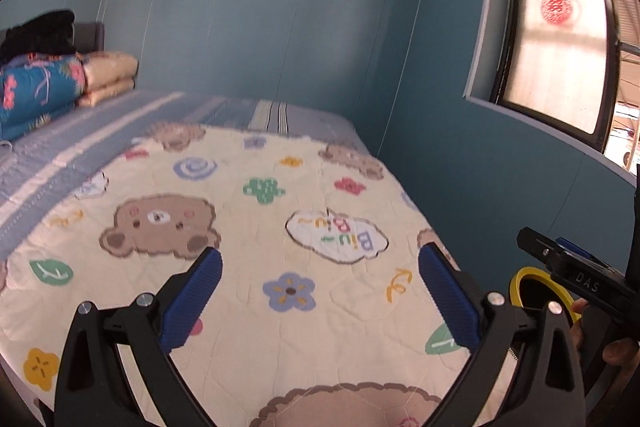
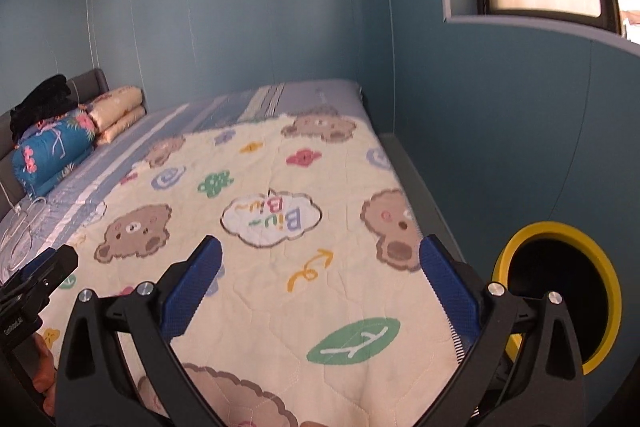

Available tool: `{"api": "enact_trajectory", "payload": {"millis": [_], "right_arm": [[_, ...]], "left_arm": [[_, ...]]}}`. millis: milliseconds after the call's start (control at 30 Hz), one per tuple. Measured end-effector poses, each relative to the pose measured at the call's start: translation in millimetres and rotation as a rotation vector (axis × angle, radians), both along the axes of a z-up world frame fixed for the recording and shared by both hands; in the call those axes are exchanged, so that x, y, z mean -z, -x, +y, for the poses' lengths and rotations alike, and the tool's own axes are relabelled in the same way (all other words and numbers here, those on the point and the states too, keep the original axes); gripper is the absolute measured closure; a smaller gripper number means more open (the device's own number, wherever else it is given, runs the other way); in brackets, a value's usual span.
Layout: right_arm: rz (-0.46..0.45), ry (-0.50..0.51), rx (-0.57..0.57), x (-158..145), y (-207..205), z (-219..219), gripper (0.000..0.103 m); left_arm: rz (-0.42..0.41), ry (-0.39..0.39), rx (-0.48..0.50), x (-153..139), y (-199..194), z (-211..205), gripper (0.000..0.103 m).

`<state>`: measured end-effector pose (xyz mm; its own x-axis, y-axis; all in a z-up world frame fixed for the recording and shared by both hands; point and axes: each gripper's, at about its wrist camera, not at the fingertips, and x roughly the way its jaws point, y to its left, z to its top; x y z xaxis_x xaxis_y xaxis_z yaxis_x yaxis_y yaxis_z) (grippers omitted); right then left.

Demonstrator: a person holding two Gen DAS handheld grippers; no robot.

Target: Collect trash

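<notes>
Going left to right: folded blue floral and peach quilts sit at the headboard end, then the cream quilted bedspread with cartoon bears covers the bed, with no trash visible on it in either view. Left gripper has its blue-padded tongs spread wide apart, nothing between them; right gripper likewise wide apart and empty. At far right the yellow-rimmed round bin with black liner stands on the floor just beside the bed's edge, near the blue wall. Its long axis looks upright with the mouth pointing up, though fisheye distorts it. Judged step: between drops, both hands free. Next move calls for finding another piece of trash.
</notes>
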<state>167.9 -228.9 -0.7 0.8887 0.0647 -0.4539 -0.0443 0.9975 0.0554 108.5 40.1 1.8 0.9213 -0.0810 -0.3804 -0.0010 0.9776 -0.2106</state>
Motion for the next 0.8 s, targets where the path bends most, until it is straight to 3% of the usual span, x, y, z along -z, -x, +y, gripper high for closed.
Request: {"api": "enact_trajectory", "payload": {"millis": [233, 467, 800], "right_arm": [[-0.192, 0.038, 0.077, -27, 39, 7, 0.008], [-0.227, 0.029, 0.083, -40, 50, 5, 0.008], [-0.257, 0.026, 0.102, -40, 62, 6, 0.008]], "left_arm": [[-0.140, -0.059, -0.031, -28, 33, -13, 0.008], [-0.205, -0.046, -0.042, -41, 55, -17, 0.008], [-0.219, -0.035, -0.051, -42, 64, -18, 0.008]]}}
